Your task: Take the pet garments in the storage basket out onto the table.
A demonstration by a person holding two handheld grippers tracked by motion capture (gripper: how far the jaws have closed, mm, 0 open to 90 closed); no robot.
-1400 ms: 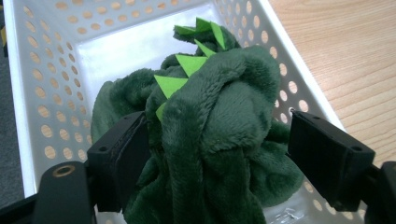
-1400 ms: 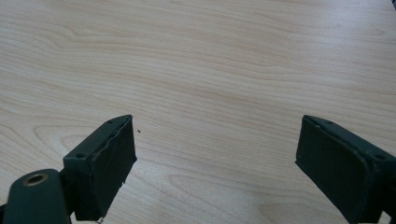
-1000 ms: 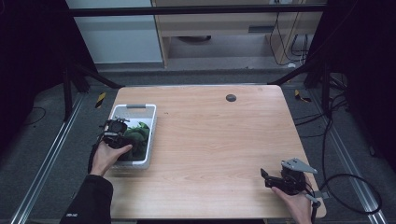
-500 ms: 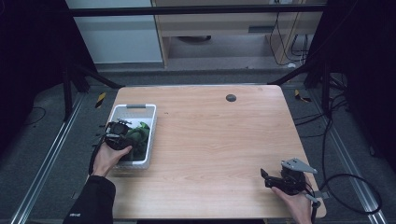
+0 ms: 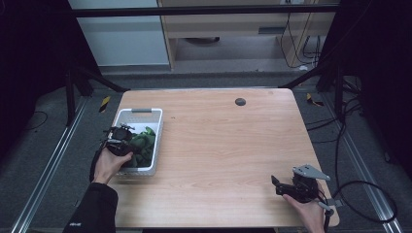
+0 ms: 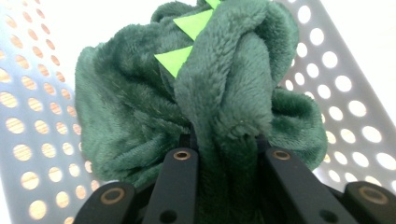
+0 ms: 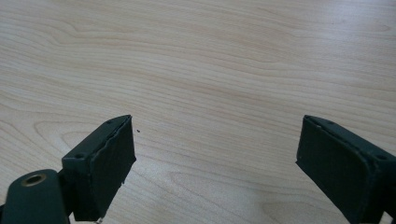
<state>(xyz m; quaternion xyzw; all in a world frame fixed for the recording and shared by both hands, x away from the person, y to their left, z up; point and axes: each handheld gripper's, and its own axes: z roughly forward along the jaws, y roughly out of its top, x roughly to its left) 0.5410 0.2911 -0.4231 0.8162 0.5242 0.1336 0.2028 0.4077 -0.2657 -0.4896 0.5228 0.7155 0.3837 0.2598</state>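
Note:
A dark green plush toy (image 6: 196, 88) with bright green spikes (image 6: 175, 60) lies in a white perforated basket (image 5: 132, 116) at the table's left side. My left gripper (image 5: 127, 137) reaches into the basket and is shut on a fold of the plush toy (image 5: 142, 141), which bulges up between its black jaws in the left gripper view. My right gripper (image 5: 278, 185) rests low over the wood near the table's front right corner. Its black pads (image 7: 107, 163) stand wide apart with bare wood between them.
The wooden table (image 5: 228, 145) spreads between the two grippers. A small dark round cap (image 5: 240, 101) sits near its far edge. Cables (image 5: 359, 194) trail off the right side, and dark frame legs flank the table.
The left gripper has shifted slightly within the basket while holding the plush. The right gripper has stayed in place.

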